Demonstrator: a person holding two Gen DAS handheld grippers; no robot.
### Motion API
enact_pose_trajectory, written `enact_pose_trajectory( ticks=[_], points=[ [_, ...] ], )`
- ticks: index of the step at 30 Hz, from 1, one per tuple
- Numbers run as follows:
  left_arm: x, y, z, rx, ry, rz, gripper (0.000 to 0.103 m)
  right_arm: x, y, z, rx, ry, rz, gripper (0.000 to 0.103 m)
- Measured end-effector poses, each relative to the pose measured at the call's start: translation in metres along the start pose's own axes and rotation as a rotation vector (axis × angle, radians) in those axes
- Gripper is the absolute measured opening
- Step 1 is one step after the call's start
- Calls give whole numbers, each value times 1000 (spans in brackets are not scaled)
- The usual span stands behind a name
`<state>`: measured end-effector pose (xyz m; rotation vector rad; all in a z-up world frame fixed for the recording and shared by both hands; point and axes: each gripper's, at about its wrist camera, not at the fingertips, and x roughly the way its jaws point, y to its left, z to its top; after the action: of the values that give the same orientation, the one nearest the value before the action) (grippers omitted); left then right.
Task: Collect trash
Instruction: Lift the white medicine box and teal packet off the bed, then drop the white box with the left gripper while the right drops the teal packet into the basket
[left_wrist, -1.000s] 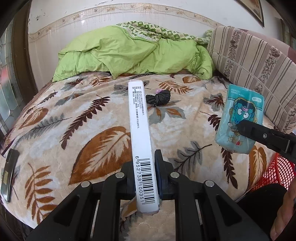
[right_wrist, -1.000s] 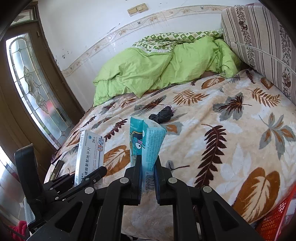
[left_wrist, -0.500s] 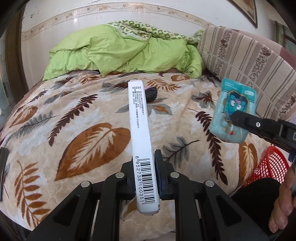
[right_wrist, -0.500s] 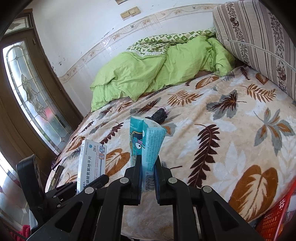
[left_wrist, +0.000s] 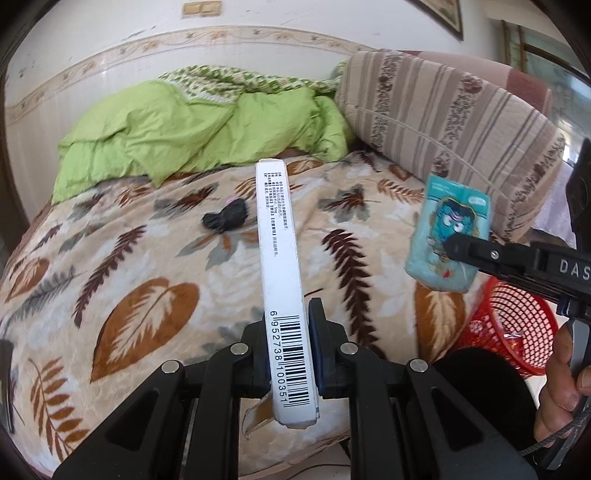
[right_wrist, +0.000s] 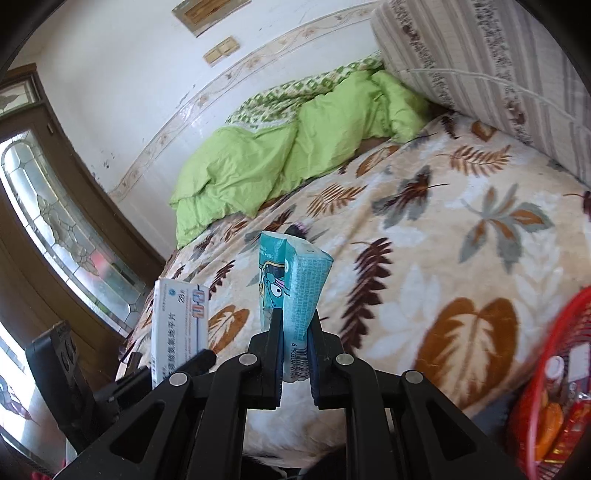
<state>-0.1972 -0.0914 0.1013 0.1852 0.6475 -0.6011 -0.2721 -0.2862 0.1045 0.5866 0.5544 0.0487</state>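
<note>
My left gripper (left_wrist: 290, 325) is shut on a long white medicine box (left_wrist: 279, 251) with a barcode, held edge-up over the bed's front edge. That box (right_wrist: 179, 321) also shows at the left of the right wrist view. My right gripper (right_wrist: 295, 325) is shut on a teal tissue pack (right_wrist: 291, 280) with a cartoon face; from the left wrist view the pack (left_wrist: 448, 236) hangs right of the box, above a red mesh basket (left_wrist: 517, 314). A small black crumpled bag (left_wrist: 225, 218) lies on the leaf-patterned blanket (left_wrist: 147, 280) farther back.
A green duvet (left_wrist: 192, 129) is bunched at the bed's far end, and a striped cushion (left_wrist: 450, 122) stands along the right side. The red basket (right_wrist: 554, 376) by the bed's near right corner holds several wrappers. A person's hand (left_wrist: 561, 384) grips the right handle. A glazed wooden door (right_wrist: 55, 221) stands left.
Both grippers have swung rightward with their loads. The red basket has come further into both views, and the black bag now shows left of the white box instead of right.
</note>
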Motion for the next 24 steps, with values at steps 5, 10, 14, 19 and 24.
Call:
enact_pose_trajectory(
  ticks=[5, 10, 14, 19, 24],
  points=[
    [-2, -48, 30, 71, -10, -131, 15, -71, -53, 5, 62, -108, -129, 11],
    [6, -122, 48, 154, 24, -303, 15, -131, -111, -1, 168, -161, -267, 11],
    [23, -179, 48, 191, 118, -449, 15, -162, -152, -11, 246, -172, -358, 12],
    [46, -243, 35, 265, 207, -526, 16, -172, -185, -22, 306, -153, -435, 14],
    [57, -265, 28, 303, 231, -512, 36, -171, -201, -28, 346, -122, -496, 33]
  ],
)
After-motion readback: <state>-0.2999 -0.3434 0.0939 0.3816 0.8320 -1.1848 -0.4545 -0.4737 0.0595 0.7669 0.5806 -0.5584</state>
